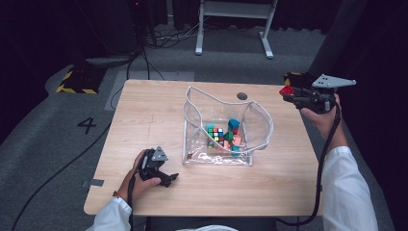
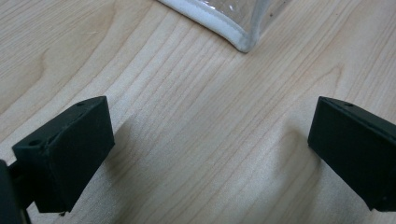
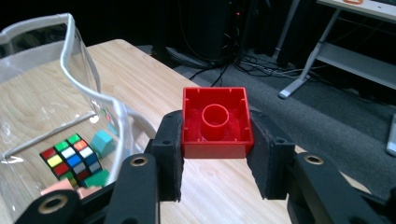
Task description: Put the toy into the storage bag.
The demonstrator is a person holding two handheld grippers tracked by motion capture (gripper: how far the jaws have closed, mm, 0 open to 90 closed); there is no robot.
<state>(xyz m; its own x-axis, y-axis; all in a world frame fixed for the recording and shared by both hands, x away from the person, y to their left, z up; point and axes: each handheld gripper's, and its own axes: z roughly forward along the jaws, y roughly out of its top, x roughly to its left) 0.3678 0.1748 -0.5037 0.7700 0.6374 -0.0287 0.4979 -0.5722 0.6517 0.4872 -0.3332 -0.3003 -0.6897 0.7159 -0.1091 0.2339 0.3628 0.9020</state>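
Note:
My right gripper [image 3: 215, 154] is shut on a red building brick [image 3: 215, 122], hollow underside facing the camera, held up in the air beyond the table's far right corner [image 1: 287, 91]. A clear plastic bag [image 1: 226, 126] with a white rim stands open mid-table; inside lie a colour-tiled puzzle cube [image 3: 71, 157], teal blocks [image 3: 102, 143] and pinkish pieces. My left gripper [image 1: 168, 178] rests low on the wood near the front left, open, its jaws wide apart over bare tabletop [image 2: 210, 140], with the bag's corner [image 2: 243, 43] just ahead.
The wooden table [image 1: 144, 115] has a small dark round spot [image 1: 242, 96] behind the bag. Beyond the far edge are grey carpet, cables and a white desk frame [image 1: 233, 24]. A black-yellow striped block [image 1: 77, 82] sits on the floor at left.

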